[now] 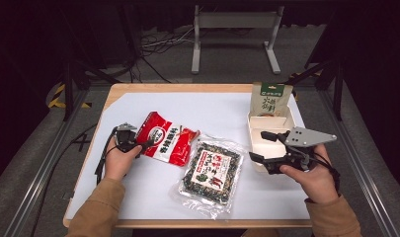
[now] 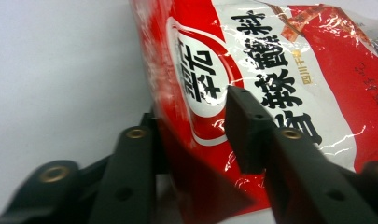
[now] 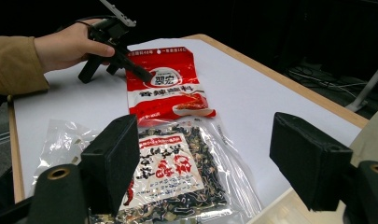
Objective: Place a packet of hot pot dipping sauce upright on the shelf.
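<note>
Nearest the high view's lens, two forearms in tan sleeves enter from the lower edge, each hand carrying a gripper. Left gripper (image 1: 144,144) sits at the near-left corner of the red seasoning packet (image 1: 169,138); in the left gripper view one pad lies on the printed face of the packet (image 2: 289,70) and the other jaw stands at its edge, with the corner between them. Contact of the upper pad is plain; whether the lower one presses cannot be told with certainty, but the corner appears pinched and lifted off the white tabletop (image 1: 138,190). The packet's far end lies on the tabletop, touching the clear bag of dark dried food (image 1: 213,170) beside it.

Right gripper (image 1: 260,147) hangs over the white tray (image 1: 255,120) at the right side, jaws wide apart with nothing between them, as the right gripper view confirms (image 3: 200,163). A green and white pouch (image 1: 270,99) stands upright at the tray's far end
</note>
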A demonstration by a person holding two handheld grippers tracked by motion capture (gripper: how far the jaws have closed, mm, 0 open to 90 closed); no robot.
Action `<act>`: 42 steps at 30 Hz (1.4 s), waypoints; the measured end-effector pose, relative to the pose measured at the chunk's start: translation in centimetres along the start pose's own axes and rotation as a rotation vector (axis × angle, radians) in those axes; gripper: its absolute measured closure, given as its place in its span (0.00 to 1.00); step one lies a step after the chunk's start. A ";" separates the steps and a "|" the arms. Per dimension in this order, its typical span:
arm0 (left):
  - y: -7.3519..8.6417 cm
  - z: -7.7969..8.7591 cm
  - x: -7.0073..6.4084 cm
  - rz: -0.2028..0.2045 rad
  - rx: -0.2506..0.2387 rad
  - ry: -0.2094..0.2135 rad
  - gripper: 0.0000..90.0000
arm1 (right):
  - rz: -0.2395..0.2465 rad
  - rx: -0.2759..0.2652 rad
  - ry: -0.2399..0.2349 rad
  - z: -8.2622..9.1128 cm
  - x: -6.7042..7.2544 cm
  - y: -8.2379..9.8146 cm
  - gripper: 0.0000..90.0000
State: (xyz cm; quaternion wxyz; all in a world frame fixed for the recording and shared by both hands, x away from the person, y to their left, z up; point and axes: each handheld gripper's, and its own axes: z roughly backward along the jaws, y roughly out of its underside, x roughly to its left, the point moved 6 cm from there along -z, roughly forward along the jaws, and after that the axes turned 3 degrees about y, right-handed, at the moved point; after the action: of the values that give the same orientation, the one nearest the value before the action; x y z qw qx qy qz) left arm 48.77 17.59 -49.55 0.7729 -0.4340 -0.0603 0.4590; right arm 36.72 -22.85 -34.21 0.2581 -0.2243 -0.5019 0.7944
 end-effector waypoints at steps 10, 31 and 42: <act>-0.6 1.0 -0.5 0.007 -0.024 0.018 0.98 | -0.005 0.008 0.009 0.2 -0.1 0.3 0.29; -5.0 9.2 -5.9 -0.216 -0.109 0.039 0.98 | -0.004 0.033 -0.021 0.3 0.0 0.3 0.35; -6.0 13.6 -9.3 -0.356 -0.107 -0.004 0.99 | 0.031 0.051 -0.037 0.0 0.5 0.0 0.36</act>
State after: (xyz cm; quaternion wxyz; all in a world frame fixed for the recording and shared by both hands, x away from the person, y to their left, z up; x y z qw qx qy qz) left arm 40.71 17.67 -33.96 0.8175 -0.4562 -0.1620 0.3120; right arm 36.30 -22.52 -34.21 0.2421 -0.2104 -0.4827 0.8150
